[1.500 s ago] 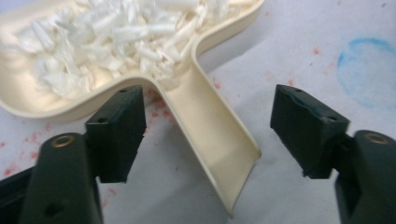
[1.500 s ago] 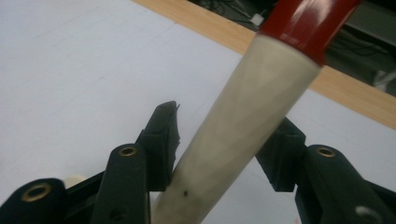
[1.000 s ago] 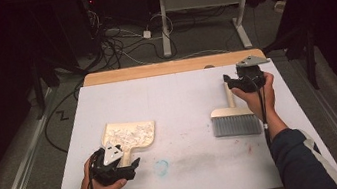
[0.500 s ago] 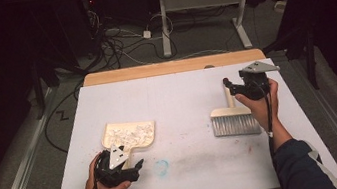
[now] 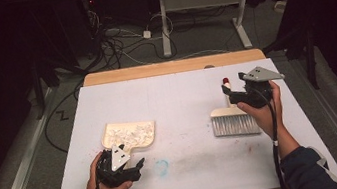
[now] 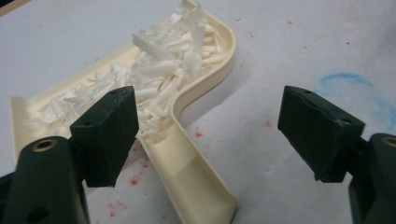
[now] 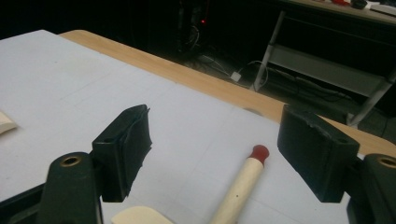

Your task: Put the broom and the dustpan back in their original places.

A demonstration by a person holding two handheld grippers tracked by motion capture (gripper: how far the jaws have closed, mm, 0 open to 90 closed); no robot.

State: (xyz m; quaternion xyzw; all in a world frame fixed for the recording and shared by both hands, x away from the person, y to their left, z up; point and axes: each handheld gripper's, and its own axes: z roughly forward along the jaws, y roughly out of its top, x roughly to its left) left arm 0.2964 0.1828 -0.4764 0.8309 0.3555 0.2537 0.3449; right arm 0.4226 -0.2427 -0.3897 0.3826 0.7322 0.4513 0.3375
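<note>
Currently: right gripper (image 5: 231, 94) jaws have just been opening, spread clear of brush (image 5: 233, 121) handle lying on table (image 5: 176, 93). Left gripper (image 6: 205, 130) slack astride dustpan (image 5: 129, 134) handle, ungripped. Risk: a nudged dustpan could spill paper shreds (image 6: 159, 74).

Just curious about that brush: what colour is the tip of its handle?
Red. The brush handle is cream with a red tip, clearest in the right gripper view.
</note>
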